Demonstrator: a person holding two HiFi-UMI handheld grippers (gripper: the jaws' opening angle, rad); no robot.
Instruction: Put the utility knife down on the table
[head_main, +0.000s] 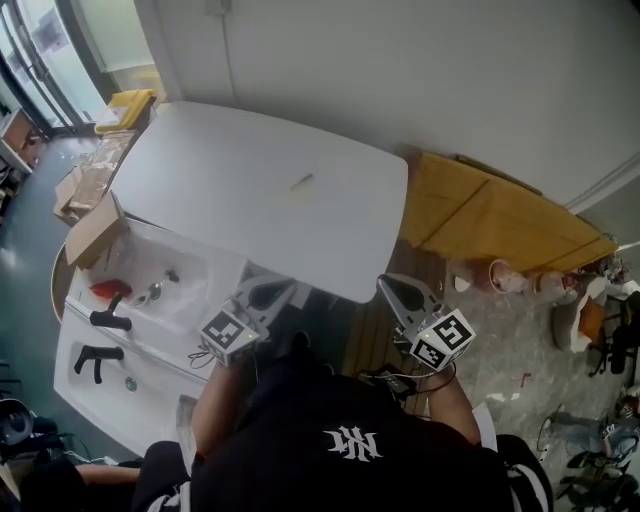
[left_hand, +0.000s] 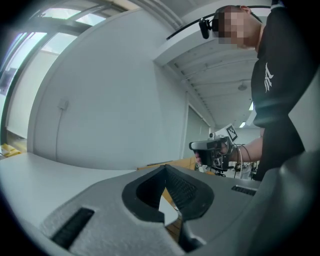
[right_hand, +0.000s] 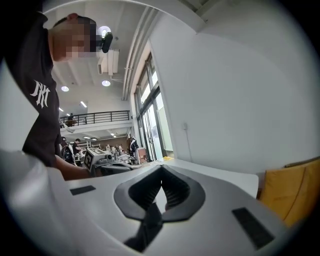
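The person is standing at 6 o'clock in a black shirt, holding both grippers in close to the chest. The left gripper is carrying nothing: its ribbed dark pads are meeting at the tips, with only a sliver of light showing lower down between them. The right gripper is doing the same, jaws pressed together on air.

Just beyond them the table is stretching away toward 12 o'clock, a smooth matte white slab with rounded corners. Near its middle is lying what I'm taking for the utility knife, a small pale slender thing, too small to name for certain. Neither gripper is near it.

If that is the knife, the putting-down looks finished, and the sensible thing is keeping both grippers clear so nothing is nudging it across that slick top.

Off at 9 o'clock a glossy white tray is holding some black handled tools. At 2 o'clock flat tan cardboard sheets are leaning by the plain grey wall.
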